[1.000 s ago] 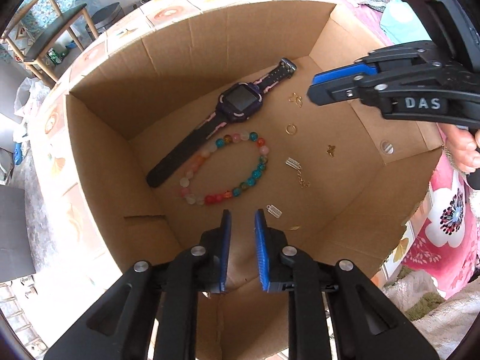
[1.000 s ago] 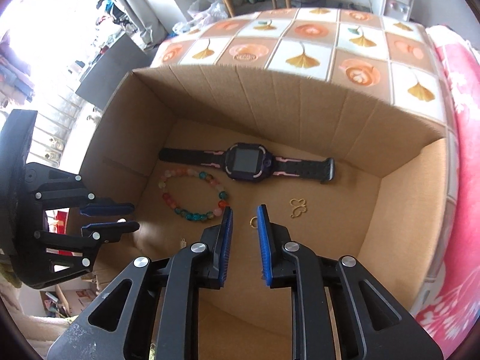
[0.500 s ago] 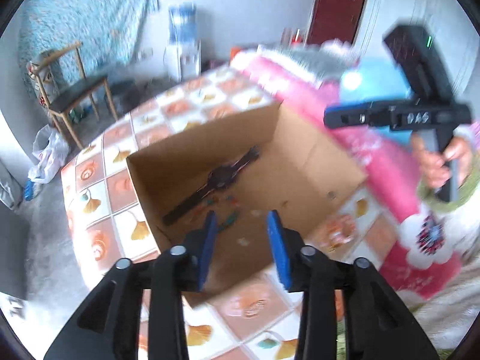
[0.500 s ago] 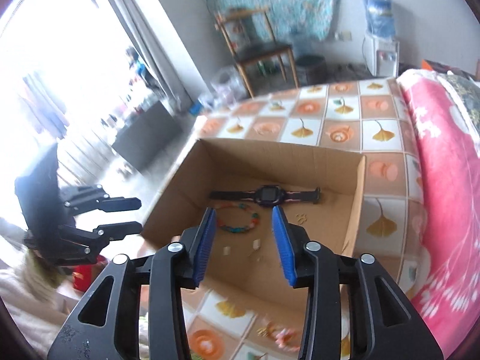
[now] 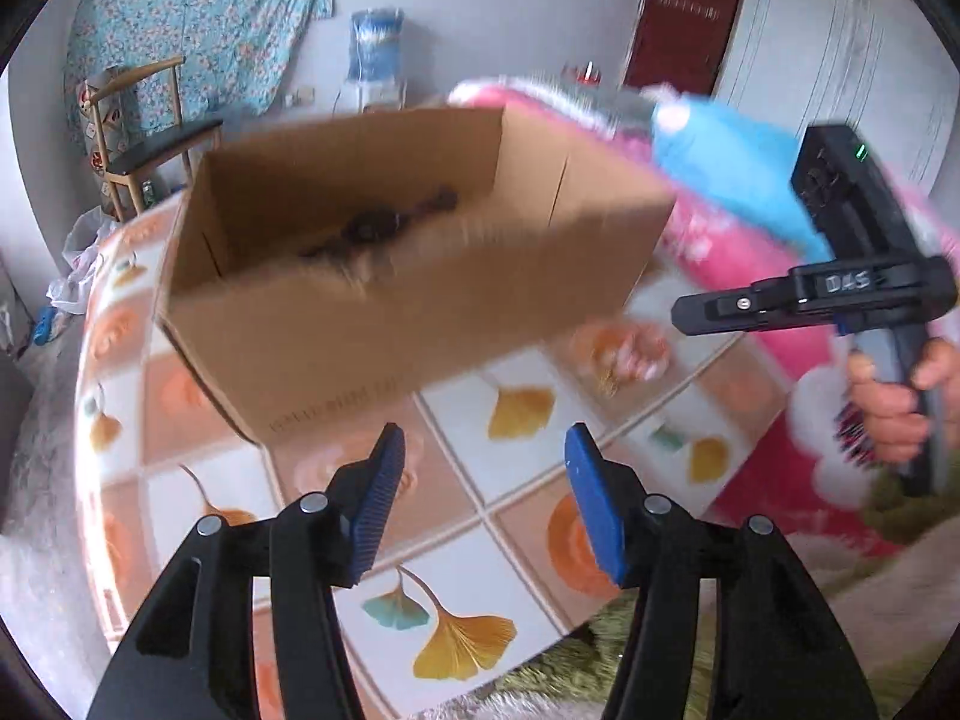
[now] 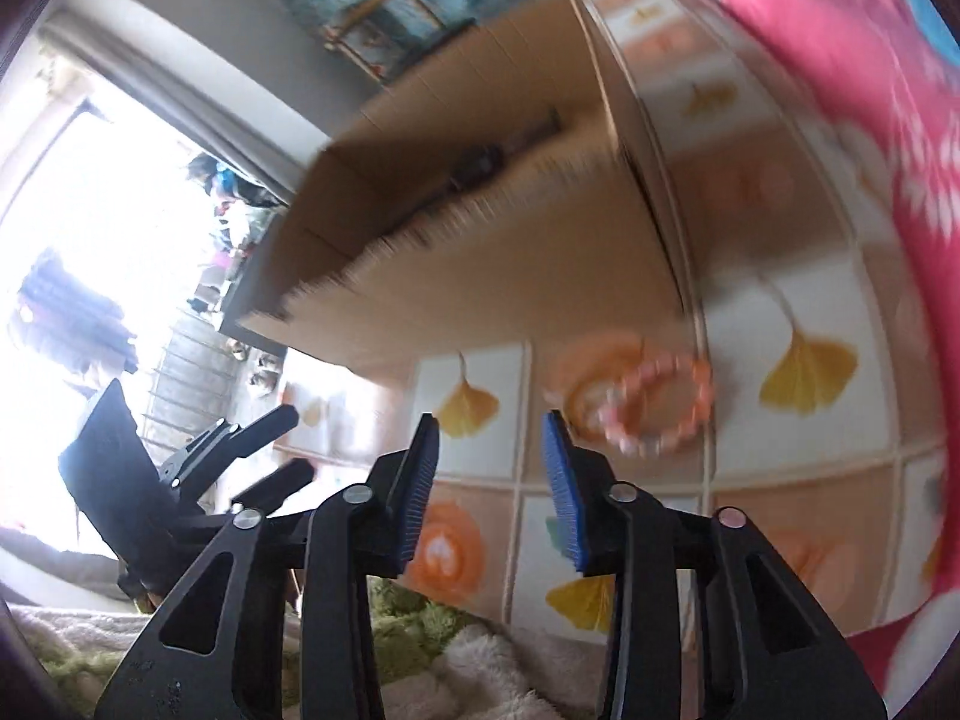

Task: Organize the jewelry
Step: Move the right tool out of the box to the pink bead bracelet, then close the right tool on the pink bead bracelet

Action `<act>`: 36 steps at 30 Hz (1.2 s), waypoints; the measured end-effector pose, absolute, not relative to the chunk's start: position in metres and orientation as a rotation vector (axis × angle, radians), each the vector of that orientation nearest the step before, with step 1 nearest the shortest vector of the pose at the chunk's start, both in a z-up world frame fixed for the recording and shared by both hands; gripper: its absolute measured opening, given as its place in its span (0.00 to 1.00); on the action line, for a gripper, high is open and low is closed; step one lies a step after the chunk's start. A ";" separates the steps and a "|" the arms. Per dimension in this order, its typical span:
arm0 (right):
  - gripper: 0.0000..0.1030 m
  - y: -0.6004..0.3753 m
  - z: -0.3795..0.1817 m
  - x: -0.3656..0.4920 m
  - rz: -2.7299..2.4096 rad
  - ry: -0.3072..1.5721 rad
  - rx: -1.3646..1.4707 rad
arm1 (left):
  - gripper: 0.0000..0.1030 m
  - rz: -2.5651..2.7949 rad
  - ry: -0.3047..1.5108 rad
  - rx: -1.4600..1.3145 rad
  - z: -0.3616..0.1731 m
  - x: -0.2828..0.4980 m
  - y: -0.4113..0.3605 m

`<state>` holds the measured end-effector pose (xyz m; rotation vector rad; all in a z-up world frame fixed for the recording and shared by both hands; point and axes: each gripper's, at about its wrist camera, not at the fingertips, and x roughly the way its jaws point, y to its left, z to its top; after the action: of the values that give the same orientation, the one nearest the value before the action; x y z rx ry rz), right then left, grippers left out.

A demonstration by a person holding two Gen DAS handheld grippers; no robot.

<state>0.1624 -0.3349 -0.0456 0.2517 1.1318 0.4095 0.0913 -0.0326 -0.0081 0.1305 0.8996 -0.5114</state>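
Note:
A brown cardboard box (image 5: pixel 384 300) stands on the tiled tablecloth, with a dark watch (image 5: pixel 378 225) blurred inside it. The box also shows in the right wrist view (image 6: pixel 510 276). A pink and orange bead bracelet (image 6: pixel 654 405) lies on the cloth beside the box, just ahead and right of my right gripper (image 6: pixel 489 468), which is open and empty. The bracelet is a blur in the left wrist view (image 5: pixel 624 354). My left gripper (image 5: pixel 480 474) is open and empty, low over the cloth in front of the box. The right gripper (image 5: pixel 780 303) shows side-on at the right.
The tablecloth (image 5: pixel 516 414) has ginkgo leaf and orange tiles. A pink floral blanket (image 6: pixel 840 78) and a blue cloth (image 5: pixel 732 174) lie at the right. A wooden chair (image 5: pixel 144 138) and a water dispenser (image 5: pixel 375 54) stand behind. Fluffy fabric (image 6: pixel 492 672) lies at the near edge.
Both grippers have pulled up and back out of the box and opened wider. They are now low in front of the box, over the cloth. The views are blurred by motion.

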 end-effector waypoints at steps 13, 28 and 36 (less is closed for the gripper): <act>0.14 -0.338 -0.071 0.182 0.160 1.126 0.048 | 0.51 -0.649 0.897 0.272 -0.050 0.099 -0.095; 0.14 -0.373 -0.069 0.166 0.217 1.108 0.215 | 0.31 -0.778 0.859 0.363 -0.065 0.129 -0.159; 0.14 -0.394 -0.069 0.157 0.222 1.094 0.235 | 0.04 -0.763 0.835 0.406 -0.066 0.127 -0.161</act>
<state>0.1567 -0.3943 -0.0694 0.2353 1.0937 0.2219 0.1270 -0.1614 -0.0665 0.4065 0.8354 -0.7626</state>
